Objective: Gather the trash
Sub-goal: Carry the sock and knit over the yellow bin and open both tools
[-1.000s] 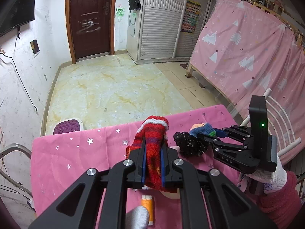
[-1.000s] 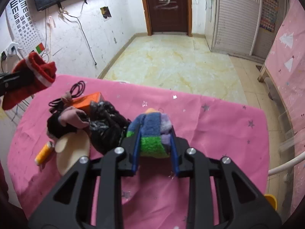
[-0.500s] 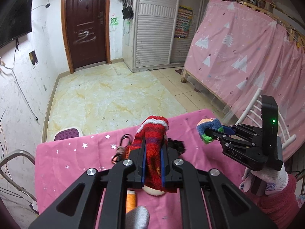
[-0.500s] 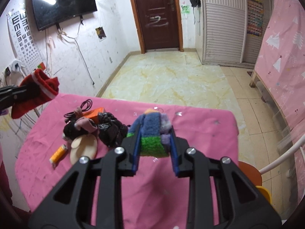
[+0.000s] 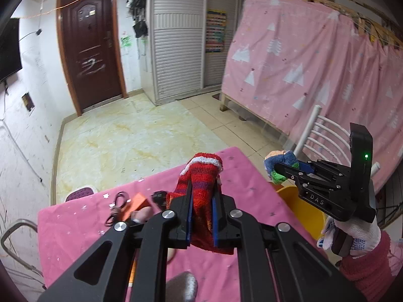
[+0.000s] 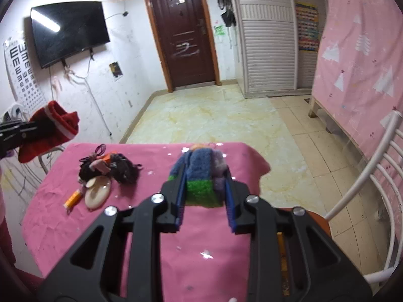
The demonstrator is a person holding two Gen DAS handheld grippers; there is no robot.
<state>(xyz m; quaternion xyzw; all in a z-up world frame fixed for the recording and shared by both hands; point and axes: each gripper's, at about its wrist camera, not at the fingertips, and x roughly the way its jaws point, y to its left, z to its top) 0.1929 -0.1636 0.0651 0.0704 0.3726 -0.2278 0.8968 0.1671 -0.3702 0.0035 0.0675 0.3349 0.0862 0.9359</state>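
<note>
Pink star-print tablecloth (image 6: 214, 239) seen below both grippers. On its left part, small heap is laid: orange tube (image 6: 73, 197), beige oval disc (image 6: 98, 192), crumpled black plastic bag (image 6: 123, 168), black cable (image 6: 97, 151). White slatted chair (image 6: 372, 176) stands just beside right table edge; yellow bin (image 5: 299, 209) is seen below that edge.

Red striped knitted sock (image 5: 204, 196) is clamped in left gripper (image 5: 201, 221), held above table, long axis along fingers, white cuff forward.

Blue-green knitted sock (image 6: 202, 176) is pinched in right gripper (image 6: 204, 198), above table's right part, long axis along fingers, orange tip forward.
</note>
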